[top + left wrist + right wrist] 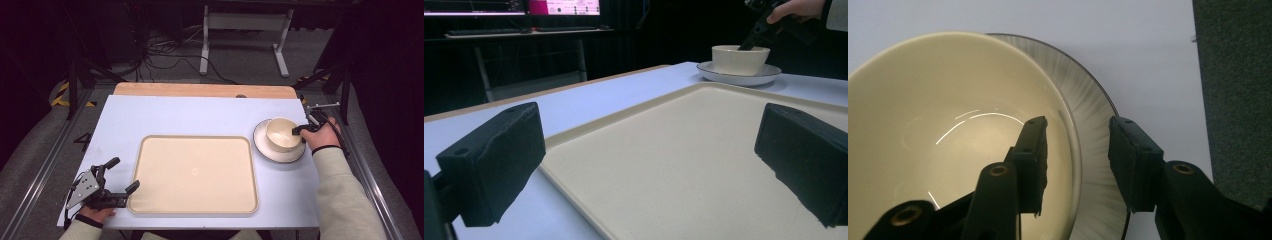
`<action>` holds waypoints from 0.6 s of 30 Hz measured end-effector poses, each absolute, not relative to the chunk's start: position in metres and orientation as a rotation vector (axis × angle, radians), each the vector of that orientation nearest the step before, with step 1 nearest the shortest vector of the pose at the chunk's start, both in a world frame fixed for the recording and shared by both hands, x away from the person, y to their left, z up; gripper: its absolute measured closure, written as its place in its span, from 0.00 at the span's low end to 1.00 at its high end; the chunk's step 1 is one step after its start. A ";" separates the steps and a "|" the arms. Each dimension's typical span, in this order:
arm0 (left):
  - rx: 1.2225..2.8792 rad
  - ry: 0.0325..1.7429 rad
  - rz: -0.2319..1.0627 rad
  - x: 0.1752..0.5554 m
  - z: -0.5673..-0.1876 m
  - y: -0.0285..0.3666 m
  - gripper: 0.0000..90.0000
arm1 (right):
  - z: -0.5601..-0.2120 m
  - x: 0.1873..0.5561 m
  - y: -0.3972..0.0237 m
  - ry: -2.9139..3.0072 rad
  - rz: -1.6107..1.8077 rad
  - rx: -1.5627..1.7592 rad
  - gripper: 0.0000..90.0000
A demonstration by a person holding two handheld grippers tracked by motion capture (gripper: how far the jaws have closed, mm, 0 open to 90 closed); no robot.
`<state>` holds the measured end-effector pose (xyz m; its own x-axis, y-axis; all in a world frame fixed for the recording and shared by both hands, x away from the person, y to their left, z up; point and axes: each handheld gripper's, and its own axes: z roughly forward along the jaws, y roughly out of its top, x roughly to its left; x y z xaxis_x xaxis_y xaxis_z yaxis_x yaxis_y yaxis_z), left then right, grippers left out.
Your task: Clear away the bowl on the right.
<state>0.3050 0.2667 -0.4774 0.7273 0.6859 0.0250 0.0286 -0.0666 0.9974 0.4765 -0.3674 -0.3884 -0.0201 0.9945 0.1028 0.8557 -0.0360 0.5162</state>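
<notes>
- Cream bowl [282,133] sits on a white plate [278,153] with a dark rim line, at about 3 o'clock on the pale blue table [190,116], just right of the beige tray [194,173].
- My right gripper [1075,160] straddles the bowl's wall at its 3 o'clock side: one jaw inside the bowl, the other outside over the plate.
- Right jaws narrow but not pressing; I see a gap between the outer pad and the wall, so no grip yet. No earlier picture to compare.
- In the high view the right hand [321,136] rests at the bowl's 3 o'clock edge, sleeve running toward 5 o'clock.
- My left gripper [116,181] lies low on the table at 8 o'clock, jaws wide apart, nothing between them; one jaw tip is just beside the tray's left rim.
- Left gripper view: tray surface bare between the pads [494,162], bowl and plate far off at 1 o'clock with the right gripper dipping into the bowl.
- Tray is at table centre.
</notes>
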 end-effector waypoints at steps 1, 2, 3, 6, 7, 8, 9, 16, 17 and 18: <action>1.562 0.599 0.596 0.305 -0.477 0.267 0.00 | -0.388 0.476 -0.367 1.942 0.651 1.959 0.70; 1.562 0.599 0.596 0.305 -0.477 0.267 0.00 | -0.389 0.477 -0.367 1.950 0.644 1.969 0.72; 1.562 0.600 0.596 0.305 -0.477 0.267 0.00 | -0.390 0.478 -0.366 1.962 0.627 1.996 0.75; 1.562 0.599 0.595 0.305 -0.477 0.267 0.00 | -0.391 0.479 -0.365 1.970 0.610 2.008 0.77; 1.562 0.599 0.596 0.305 -0.477 0.267 0.00 | -0.391 0.479 -0.365 1.972 0.605 2.013 0.78; 1.562 0.599 0.596 0.305 -0.477 0.267 0.00 | -0.392 0.479 -0.364 1.975 0.604 2.013 0.78; 1.562 0.599 0.596 0.305 -0.477 0.267 0.00 | -0.393 0.480 -0.364 1.984 0.595 2.020 0.79; 1.562 0.599 0.596 0.305 -0.477 0.267 0.00 | -0.395 0.481 -0.361 2.006 0.562 2.053 0.87; 1.562 0.599 0.596 0.305 -0.477 0.267 0.00 | -0.395 0.481 -0.361 2.009 0.556 2.067 0.88; 1.562 0.599 0.596 0.305 -0.477 0.267 0.00 | -0.395 0.482 -0.361 1.995 0.551 2.085 0.90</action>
